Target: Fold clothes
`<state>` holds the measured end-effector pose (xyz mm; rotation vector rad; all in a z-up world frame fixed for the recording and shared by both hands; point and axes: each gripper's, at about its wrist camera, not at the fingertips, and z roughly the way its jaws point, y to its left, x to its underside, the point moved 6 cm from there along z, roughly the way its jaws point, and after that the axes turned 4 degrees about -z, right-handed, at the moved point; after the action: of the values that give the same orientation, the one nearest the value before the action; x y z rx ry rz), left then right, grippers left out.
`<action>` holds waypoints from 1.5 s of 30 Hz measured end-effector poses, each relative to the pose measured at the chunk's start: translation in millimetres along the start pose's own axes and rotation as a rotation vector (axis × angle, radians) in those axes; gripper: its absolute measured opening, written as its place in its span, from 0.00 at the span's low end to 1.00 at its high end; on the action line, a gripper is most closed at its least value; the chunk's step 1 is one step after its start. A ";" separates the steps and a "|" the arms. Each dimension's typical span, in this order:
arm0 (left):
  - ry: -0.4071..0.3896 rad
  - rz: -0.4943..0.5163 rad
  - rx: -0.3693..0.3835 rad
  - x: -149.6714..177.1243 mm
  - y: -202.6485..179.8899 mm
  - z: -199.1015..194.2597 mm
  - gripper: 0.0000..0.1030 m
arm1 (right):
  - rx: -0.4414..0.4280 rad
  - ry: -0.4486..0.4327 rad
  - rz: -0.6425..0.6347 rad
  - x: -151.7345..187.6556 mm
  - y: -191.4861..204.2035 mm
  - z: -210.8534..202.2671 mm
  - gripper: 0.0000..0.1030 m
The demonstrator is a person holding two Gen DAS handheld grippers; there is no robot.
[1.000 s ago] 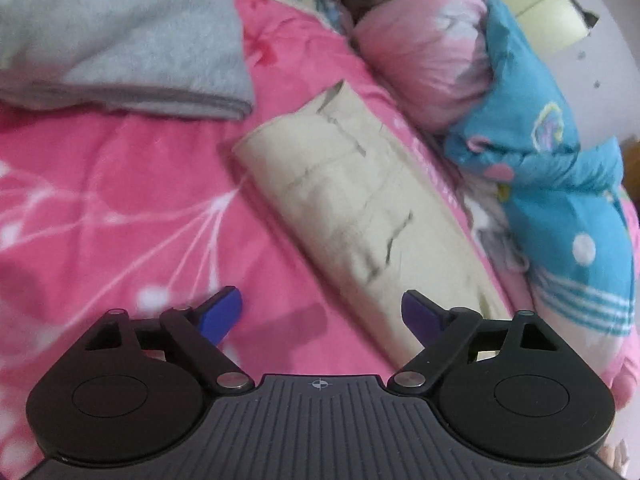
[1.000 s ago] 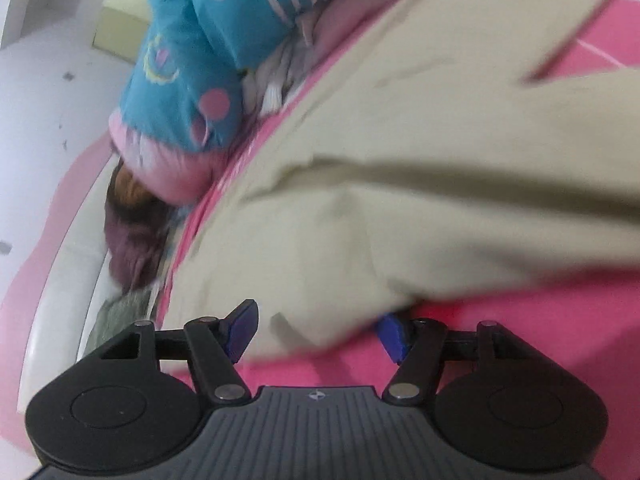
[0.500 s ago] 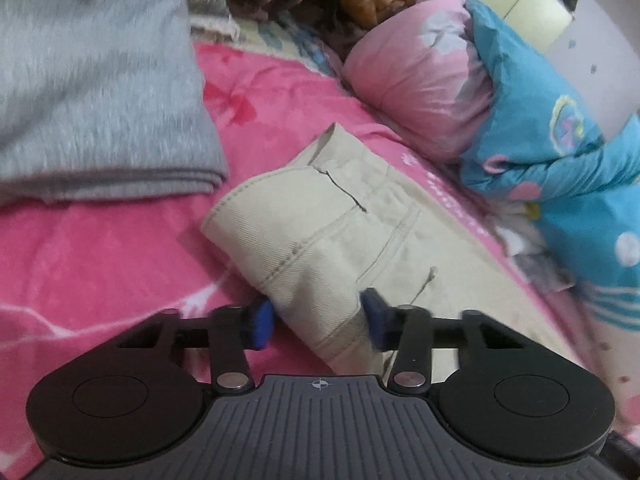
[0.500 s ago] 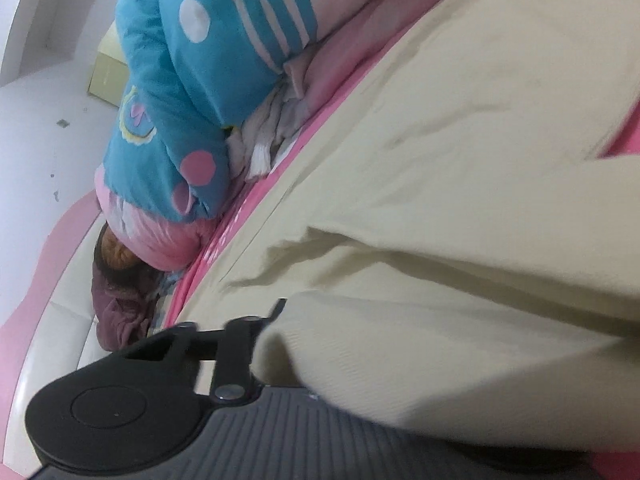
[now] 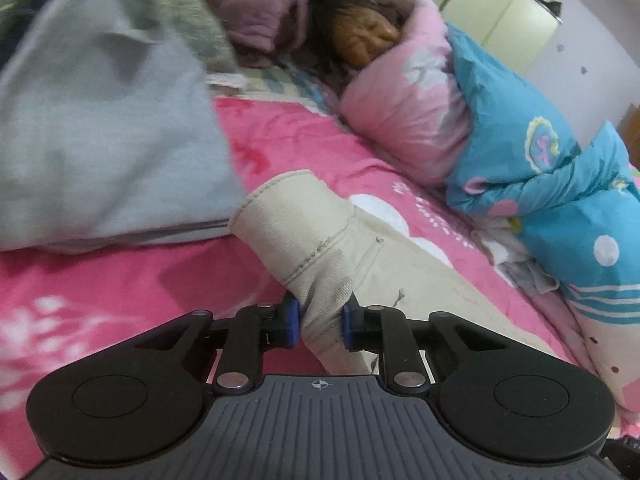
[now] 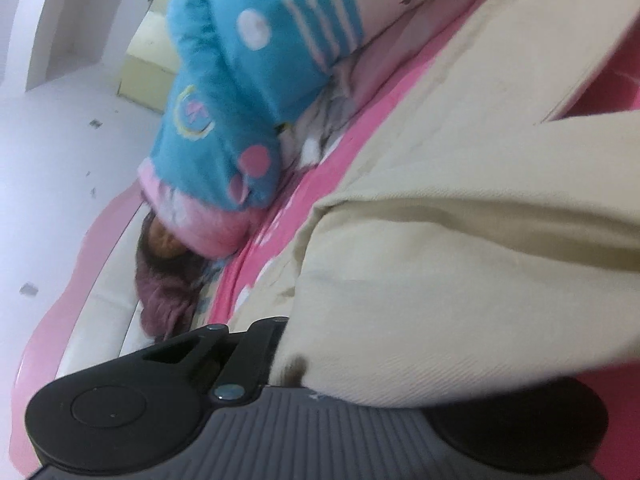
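The beige cotton twill trousers [image 5: 320,236] lie lengthwise on the bed's bright pink floral bedspread [image 5: 120,288], and everything else is placed from them. In the left wrist view, the left gripper [image 5: 319,322] is clamped on the near edge of the trousers, close to a stitched seam: its blue-padded fingers [image 5: 290,320] press in from both sides and a ridge of cloth bunches up between them. The hemmed end of the trousers rises in a soft fold just beyond the gripper.

Left of the trousers, touching their far end, sits a folded grey knit garment [image 5: 104,132], blurred. Right of the trousers, along their long side, runs a rolled blue and pink patterned quilt [image 5: 540,168] with dots and stripes. A person's head [image 5: 352,36] shows at the quilt's far end, beyond the trousers, beside a mauve fleece cloth [image 5: 264,12].

In the right wrist view, the trousers [image 6: 460,280] fill most of the frame and drape over the front of the right gripper [image 6: 320,376]. Only its left black arm shows; the fingertips are buried under the cloth, so I cannot tell whether it is closed on the fabric. The quilt [image 6: 240,92] lies beyond the trousers, with a strip of pink bedspread [image 6: 320,172] between them.
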<state>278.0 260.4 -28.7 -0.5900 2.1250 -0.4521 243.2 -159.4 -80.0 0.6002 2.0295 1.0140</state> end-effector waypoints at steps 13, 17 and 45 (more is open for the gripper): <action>0.026 -0.050 -0.049 19.1 96.0 -90.1 0.18 | -0.031 0.149 -0.015 112.0 24.9 -48.0 0.05; 0.028 -0.058 -0.042 21.5 104.7 -85.3 0.18 | -0.003 0.175 -0.060 129.1 19.2 -45.2 0.05; -0.247 -0.048 -0.208 -3.2 121.7 -229.0 0.45 | -0.020 0.110 -0.777 87.8 84.0 -160.9 0.59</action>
<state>62.0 386.2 40.0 -0.7748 1.9356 -0.1736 67.6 -124.2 12.7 -0.2675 2.0671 0.5937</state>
